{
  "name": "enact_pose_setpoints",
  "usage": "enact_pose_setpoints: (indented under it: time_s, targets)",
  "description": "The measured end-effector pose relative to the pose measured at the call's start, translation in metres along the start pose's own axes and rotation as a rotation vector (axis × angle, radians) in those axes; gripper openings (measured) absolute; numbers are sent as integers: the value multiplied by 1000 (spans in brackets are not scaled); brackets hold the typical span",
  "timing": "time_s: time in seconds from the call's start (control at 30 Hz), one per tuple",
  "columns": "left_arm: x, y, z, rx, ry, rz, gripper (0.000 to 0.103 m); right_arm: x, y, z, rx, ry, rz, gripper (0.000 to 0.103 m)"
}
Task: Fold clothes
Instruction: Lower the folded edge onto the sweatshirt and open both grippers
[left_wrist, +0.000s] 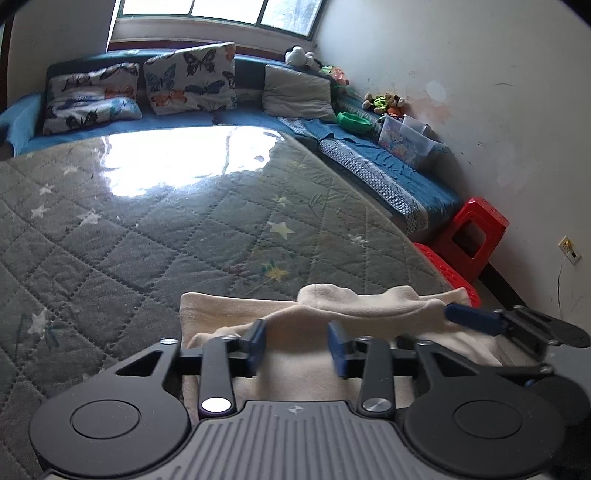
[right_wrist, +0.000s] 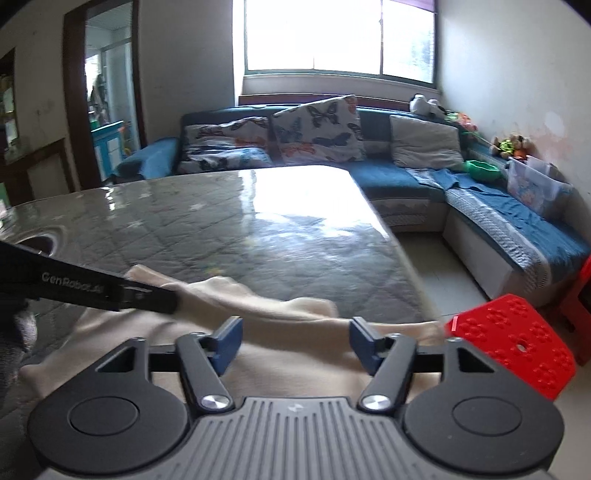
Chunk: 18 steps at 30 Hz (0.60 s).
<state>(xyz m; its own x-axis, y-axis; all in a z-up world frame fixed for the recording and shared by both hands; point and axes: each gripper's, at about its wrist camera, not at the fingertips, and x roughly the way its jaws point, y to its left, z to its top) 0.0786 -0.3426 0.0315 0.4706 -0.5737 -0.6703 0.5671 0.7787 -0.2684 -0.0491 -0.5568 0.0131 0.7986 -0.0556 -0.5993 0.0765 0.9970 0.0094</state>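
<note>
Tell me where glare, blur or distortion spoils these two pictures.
Left wrist view: window glare whitens the glossy quilted grey table cover; fisheye bends its edge. Right wrist view: the bright window is blown out, the same cover reflects it, and the cream folded garment looks slightly smeared.

A garment (left_wrist: 295, 314) lies at the table's (left_wrist: 147, 229) near edge (sofa (left_wrist: 388, 170) behind, stool (left_wrist: 469, 229) right).

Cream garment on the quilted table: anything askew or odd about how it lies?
The cream garment lies at the near edge of the quilted table, bunched into a rumpled ridge rather than flat. Both hand-held grippers are open over it, gripping nothing. No damage or spills visible.
</note>
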Motion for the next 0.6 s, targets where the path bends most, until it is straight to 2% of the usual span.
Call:
enact_pose_setpoints:
  time_s: [0.13, 0.27, 0.4, 0.6]
  targets:
    - [-9, -8, -7, 38, -18, 4, 47, 1, 12, -9, -22, 15, 3, 72]
    - [-16, -12, -18, 62, -21, 5, 47, -9, 17, -17, -18, 4, 9, 81]
    - [-24, -16, -29, 82, -32, 4, 48, -23, 22, -27, -41, -6, 2, 82]
    - [-39, -22, -49, 121, -54, 4, 51, -44, 30, -41, -69, -26, -10, 91]
